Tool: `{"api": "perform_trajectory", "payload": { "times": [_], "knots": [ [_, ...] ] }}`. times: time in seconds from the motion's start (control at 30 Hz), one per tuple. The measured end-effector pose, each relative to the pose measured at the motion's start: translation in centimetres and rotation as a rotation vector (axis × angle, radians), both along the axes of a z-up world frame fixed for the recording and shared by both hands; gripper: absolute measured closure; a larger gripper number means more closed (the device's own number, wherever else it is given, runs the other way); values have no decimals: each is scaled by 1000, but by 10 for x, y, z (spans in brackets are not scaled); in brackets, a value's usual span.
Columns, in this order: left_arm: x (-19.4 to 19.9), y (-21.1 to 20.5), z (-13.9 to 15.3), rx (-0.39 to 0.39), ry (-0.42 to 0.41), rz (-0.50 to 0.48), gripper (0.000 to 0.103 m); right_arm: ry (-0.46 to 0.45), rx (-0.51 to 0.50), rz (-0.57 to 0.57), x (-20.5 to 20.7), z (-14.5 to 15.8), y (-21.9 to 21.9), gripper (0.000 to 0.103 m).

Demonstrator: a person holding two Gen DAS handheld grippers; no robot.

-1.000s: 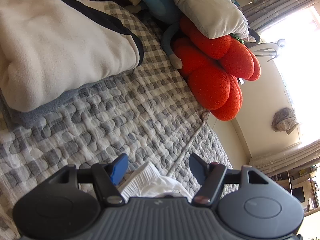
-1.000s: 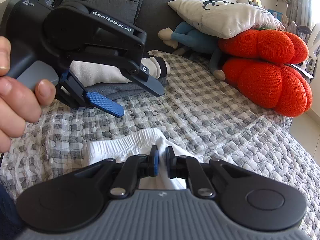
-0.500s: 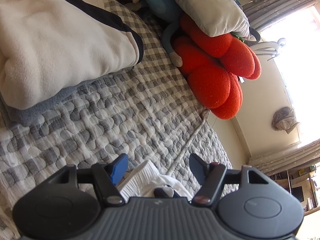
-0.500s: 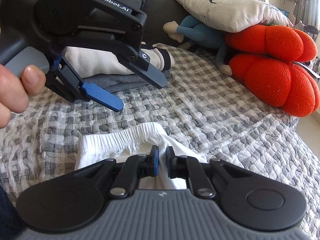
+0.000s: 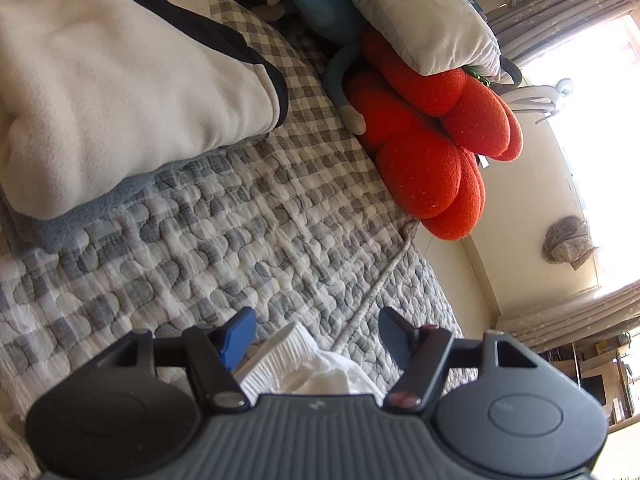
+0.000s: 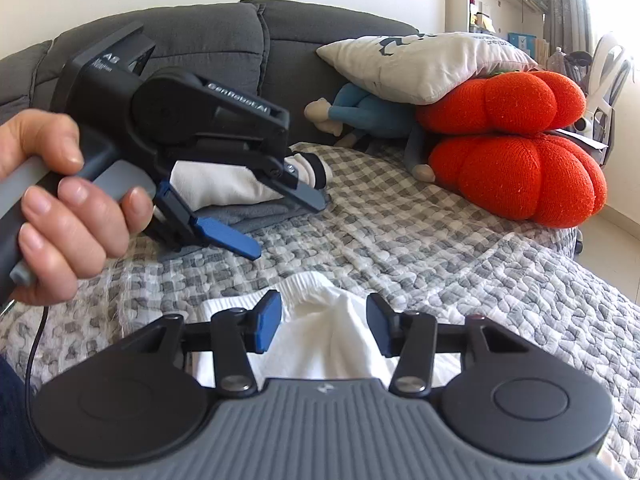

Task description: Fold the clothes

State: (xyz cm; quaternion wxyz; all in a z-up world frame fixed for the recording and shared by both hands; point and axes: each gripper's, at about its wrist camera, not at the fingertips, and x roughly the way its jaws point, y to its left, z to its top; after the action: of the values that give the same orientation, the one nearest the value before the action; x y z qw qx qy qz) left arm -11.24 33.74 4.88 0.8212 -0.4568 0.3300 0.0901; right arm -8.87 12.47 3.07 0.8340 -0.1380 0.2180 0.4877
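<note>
A white garment (image 6: pixel 324 344) with an elastic waistband lies on the grey checked quilt (image 6: pixel 420 248), close below both grippers. My right gripper (image 6: pixel 324 320) is opening over it. A raised fold of the cloth stands between its fingers, and the pads do not press on it. My left gripper (image 6: pixel 282 226), held by a hand (image 6: pixel 68 208), hovers open above the quilt to the left with nothing in it. The left wrist view has the left gripper (image 5: pixel 318 332) just above the waistband of the white garment (image 5: pixel 304 364).
A folded stack of clothes (image 5: pixel 120 100), cream fleece on top of grey, sits at the back left of the quilt (image 5: pixel 240 232). Red cushions (image 6: pixel 516 152), a white pillow (image 6: pixel 424 64) and a blue plush toy (image 6: pixel 360 116) lie against the dark sofa back (image 6: pixel 200 32).
My right gripper's jaws have parted from a pinch on the white fold, and the fold now stands free between them. The right wrist view has shifted sideways. The left gripper has kept still.
</note>
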Motion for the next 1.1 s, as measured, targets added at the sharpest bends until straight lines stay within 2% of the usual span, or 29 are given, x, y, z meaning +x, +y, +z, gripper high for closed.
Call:
{"api": "perform_trajectory", "payload": {
  "times": [0.03,0.13,0.23,0.3,0.33,0.37,0.63,0.73,0.8,0.83,0.97,1.03,1.1],
  "knots": [
    [0,0,0,2,-1,-1,34,2,-15,20,-5,-4,3,62],
    [0,-1,0,5,3,-3,34,8,-61,79,-21,-17,12,62],
    [0,0,-1,8,9,1,34,-3,-121,85,-26,-28,23,65],
    [0,1,-1,7,10,3,34,-2,-122,76,-25,-28,25,74],
    [0,1,-1,6,10,3,34,-1,-123,71,-25,-28,26,92],
    [0,1,-1,7,10,3,34,13,-103,66,-24,-27,23,99],
    [1,1,0,9,5,-5,33,129,83,54,-21,-12,0,99],
    [2,0,-1,14,9,-9,33,111,1,34,-22,-20,8,98],
    [3,0,-1,14,11,-10,33,100,-52,39,-24,-28,13,93],
    [3,0,-1,14,12,-11,33,109,-38,54,-26,-24,11,87],
    [3,-2,0,26,5,-19,33,134,33,63,-29,-10,-1,85],
    [4,-5,1,34,0,-34,33,134,39,-5,-24,-6,-10,85],
    [6,-9,2,47,-6,-52,33,178,63,-100,-13,-7,-24,85]
  ]
}}
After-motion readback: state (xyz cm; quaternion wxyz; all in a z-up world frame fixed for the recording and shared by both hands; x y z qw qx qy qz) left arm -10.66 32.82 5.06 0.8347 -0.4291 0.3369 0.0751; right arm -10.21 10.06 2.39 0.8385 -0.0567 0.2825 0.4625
